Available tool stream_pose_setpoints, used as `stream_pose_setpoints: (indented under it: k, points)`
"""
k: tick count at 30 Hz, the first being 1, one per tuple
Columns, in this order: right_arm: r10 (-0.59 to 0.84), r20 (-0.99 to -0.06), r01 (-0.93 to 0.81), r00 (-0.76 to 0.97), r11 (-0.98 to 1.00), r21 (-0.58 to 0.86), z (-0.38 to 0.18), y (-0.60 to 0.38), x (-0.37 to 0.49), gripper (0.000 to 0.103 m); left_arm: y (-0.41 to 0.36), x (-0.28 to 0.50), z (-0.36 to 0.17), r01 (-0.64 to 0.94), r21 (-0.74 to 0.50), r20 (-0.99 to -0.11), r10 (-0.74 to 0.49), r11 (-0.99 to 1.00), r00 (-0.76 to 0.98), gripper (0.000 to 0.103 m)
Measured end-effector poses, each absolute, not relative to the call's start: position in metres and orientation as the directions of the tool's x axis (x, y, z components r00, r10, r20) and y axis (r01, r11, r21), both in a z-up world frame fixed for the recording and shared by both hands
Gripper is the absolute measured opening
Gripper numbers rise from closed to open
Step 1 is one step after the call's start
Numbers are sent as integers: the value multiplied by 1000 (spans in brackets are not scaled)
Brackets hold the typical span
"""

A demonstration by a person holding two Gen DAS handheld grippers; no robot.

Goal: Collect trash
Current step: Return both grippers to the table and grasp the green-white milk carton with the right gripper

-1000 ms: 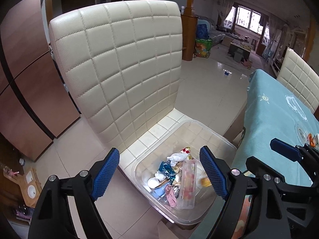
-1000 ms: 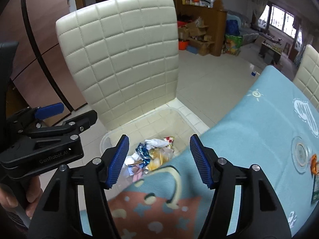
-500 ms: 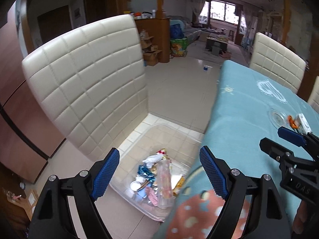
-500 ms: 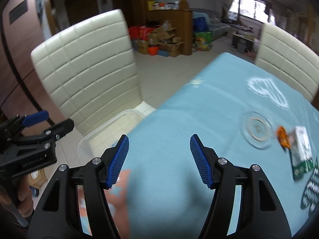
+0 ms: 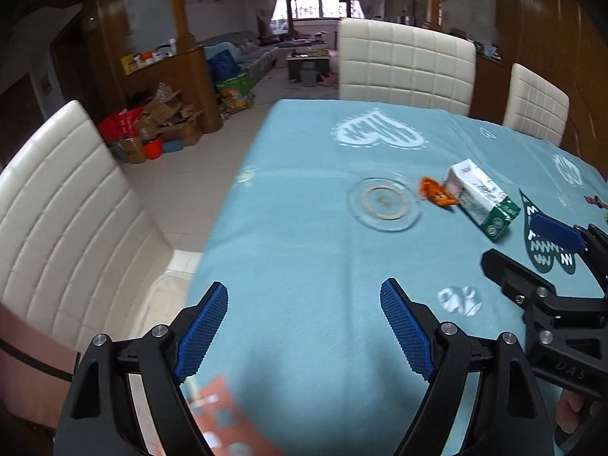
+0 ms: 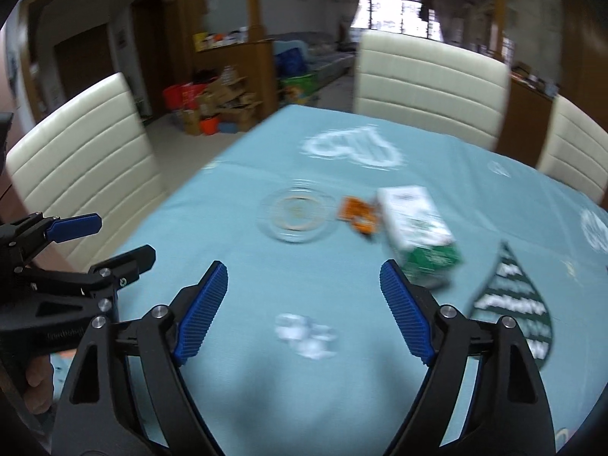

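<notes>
Both grippers, left (image 5: 304, 326) & right (image 6: 304, 309), wide apart, nothing held; right's jaws just opened. I see carton (image 6: 416, 224) + orange wrapper (image 6: 357, 214) mid-table.

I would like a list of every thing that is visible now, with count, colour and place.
carton: one, white and green, lying on the table, right of the wrapper
wrapper: one, orange, between the dish and the carton
dish: one, clear glass, mid-table
tablecloth: one, light blue with printed shapes, covering the table
chairs: three, cream, around the table
bin: one, clear plastic, on the floor by the left chair, mostly hidden
boxes: several, brown, on the floor behind
left gripper: open, empty, over the tablecloth
right gripper: jaws just opened wider, empty
</notes>
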State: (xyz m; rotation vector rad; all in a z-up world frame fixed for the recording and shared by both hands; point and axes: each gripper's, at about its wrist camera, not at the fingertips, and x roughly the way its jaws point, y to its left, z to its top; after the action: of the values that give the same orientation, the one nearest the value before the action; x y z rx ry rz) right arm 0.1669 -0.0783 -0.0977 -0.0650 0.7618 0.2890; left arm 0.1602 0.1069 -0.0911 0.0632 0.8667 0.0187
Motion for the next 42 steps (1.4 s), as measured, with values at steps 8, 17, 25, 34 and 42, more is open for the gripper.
stream_pose_setpoints:
  k: [8, 17, 25, 34, 42]
  points:
    - [177, -720, -185, 671, 980, 68, -119, -139, 205, 87, 56, 207, -118, 48, 75, -802, 31, 996, 596, 81]
    - [178, -745, -196, 643, 979, 65, -144, -142, 237, 87, 36, 246, -140, 73, 77, -823, 22, 994, 568, 81]
    - [196, -774, -213, 602, 974, 81, -157, -139, 259, 57, 36, 275, -155, 81, 62, -832, 6, 995, 554, 85]
    - [175, -767, -227, 618, 973, 39, -157, -124, 276, 56, 38, 289, -157, 124, 28, -822, -47, 992, 567, 85]
    - [158, -763, -270, 627, 962, -23, -155, -100, 273, 56, 43, 287, -156, 124, 51, -796, -35, 991, 605, 78]
